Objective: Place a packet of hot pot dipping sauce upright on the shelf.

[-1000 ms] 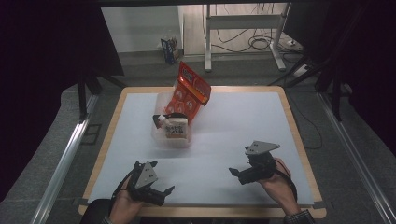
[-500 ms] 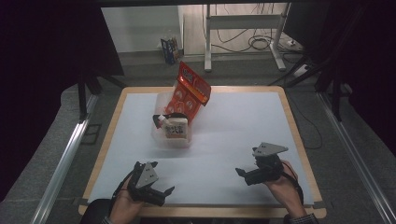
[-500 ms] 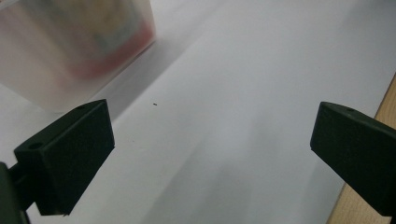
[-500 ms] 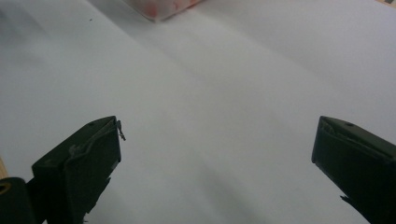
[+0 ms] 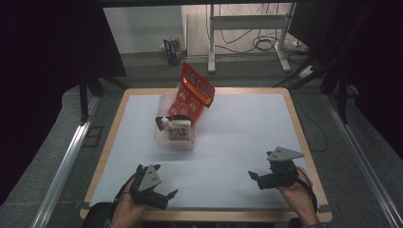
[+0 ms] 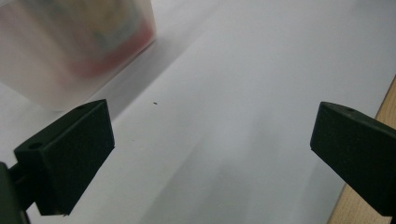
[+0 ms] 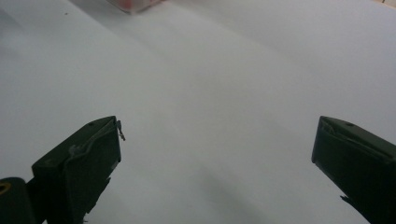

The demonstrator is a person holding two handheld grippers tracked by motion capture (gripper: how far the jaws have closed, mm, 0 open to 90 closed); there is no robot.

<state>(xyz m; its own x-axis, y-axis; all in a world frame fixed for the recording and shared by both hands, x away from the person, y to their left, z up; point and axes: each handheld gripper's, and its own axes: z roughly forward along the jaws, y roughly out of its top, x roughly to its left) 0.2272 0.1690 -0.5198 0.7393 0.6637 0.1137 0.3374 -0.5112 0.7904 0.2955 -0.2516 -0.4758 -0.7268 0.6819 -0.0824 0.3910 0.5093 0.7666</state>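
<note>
The table point(image 5: 247, 142) is white with a wood rim, and dark curtains hang on both sides. At about 11 o'clock on it stands a clear tub point(image 5: 175, 135). A red bag point(image 5: 192, 95) sticks up out of the tub and leans toward 1 o'clock. A small white pack point(image 5: 179, 131) sits at the front of the tub.

The left claw point(image 5: 164, 195) rests at 7 o'clock, close to the near rim. Its jaws are spread wide with nothing between them. The right claw point(image 5: 256, 179) sits at 5 o'clock, also spread wide and holding nothing. Both are well apart from the tub.

I think the tub is light and could slide if one claw pushes it from the side. The tall red bag could tip out if a claw bumps it. It looks thin and smooth, so it might slip from a weak pinch. The left claw is near the rim, so it could knock the wood.
</note>
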